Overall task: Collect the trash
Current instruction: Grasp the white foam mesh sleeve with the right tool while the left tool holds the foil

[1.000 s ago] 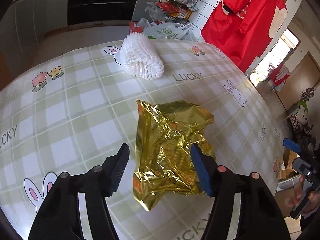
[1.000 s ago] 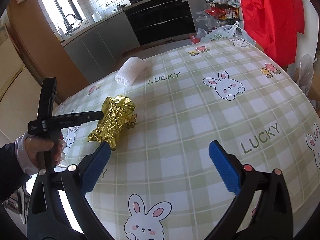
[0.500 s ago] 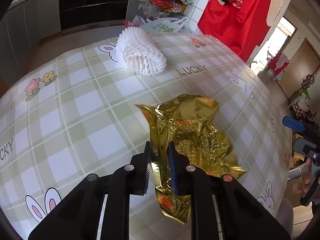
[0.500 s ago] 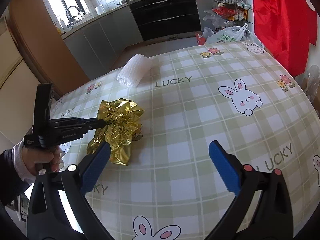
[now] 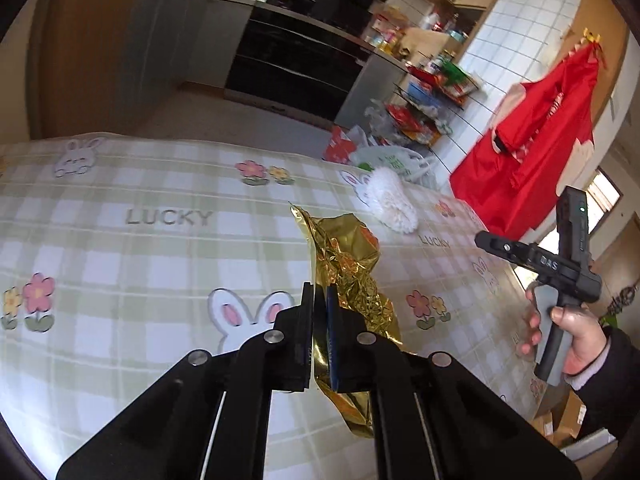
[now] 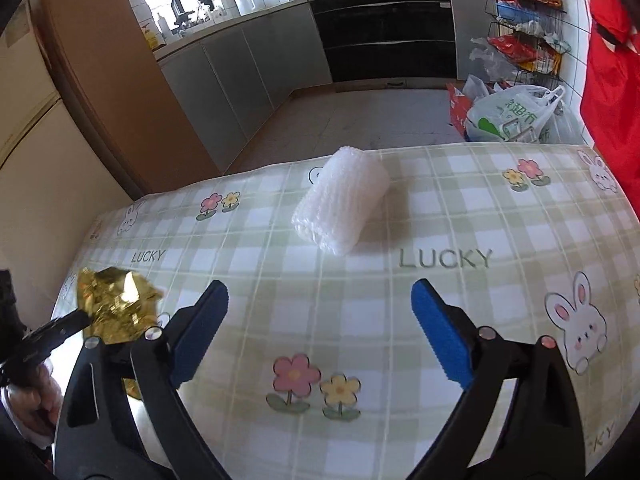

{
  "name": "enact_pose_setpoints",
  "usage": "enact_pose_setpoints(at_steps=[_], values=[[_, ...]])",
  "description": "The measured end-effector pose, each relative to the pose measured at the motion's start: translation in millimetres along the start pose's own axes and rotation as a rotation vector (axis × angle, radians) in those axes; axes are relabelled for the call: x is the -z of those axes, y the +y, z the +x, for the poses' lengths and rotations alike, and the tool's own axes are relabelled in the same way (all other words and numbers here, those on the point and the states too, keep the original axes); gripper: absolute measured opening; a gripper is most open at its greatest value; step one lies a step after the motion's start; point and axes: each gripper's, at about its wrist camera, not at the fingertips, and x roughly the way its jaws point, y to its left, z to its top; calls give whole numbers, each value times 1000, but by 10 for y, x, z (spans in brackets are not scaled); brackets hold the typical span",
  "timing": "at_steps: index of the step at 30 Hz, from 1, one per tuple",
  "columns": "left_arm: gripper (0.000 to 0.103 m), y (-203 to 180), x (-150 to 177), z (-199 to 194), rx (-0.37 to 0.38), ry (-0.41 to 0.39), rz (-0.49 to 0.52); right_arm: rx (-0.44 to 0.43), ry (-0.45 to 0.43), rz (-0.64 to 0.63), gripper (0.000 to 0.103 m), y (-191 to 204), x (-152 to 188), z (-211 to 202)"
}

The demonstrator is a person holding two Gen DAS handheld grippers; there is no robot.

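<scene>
- The crumpled gold foil wrapper (image 5: 352,276) is shiny and creased, pinched between the closed jaws of the left gripper (image 5: 319,308), above the checked tablecloth (image 5: 120,272).
- Its lower end is hidden behind the jaws.
- The right gripper (image 6: 320,312) has nothing between its wide, closing jaws; the white foam net sleeve (image 6: 340,200) lies ahead.
- The cloth reads "LUCKY".

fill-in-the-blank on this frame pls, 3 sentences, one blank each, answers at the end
1. The left gripper is shut on the crumpled ____ foil wrapper.
2. Nothing is between the fingers of the ____ gripper, whose jaws are closing.
3. The white foam net lies on the tablecloth beside the printed word ____.

Answers: gold; right; LUCKY
</scene>
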Motion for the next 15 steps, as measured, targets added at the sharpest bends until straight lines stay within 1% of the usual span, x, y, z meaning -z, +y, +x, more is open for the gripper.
enact_pose_setpoints(at_steps=[3, 7, 10, 11, 12, 13, 15], values=[[6, 216, 31, -304, -72, -34, -26, 31, 9, 50, 87, -8, -261, 353], [6, 488, 23, -646, -121, -68, -76, 100, 14, 89, 87, -36, -488, 736], [6, 635, 15, -856, -160, -96, -100, 127, 45, 135, 87, -84, -568, 984], [6, 676, 20, -908, -167, -101, -111, 131, 59, 149, 85, -101, -585, 1065], [6, 714, 26, -956, -180, -105, -122, 133, 75, 160, 79, -115, -601, 1141], [6, 727, 27, -984, -190, -110, -129, 132, 99, 165, 76, -113, -606, 1213], [6, 749, 35, -1035, -199, -114, -141, 146, 160, 165, 62, -118, -604, 1326]])
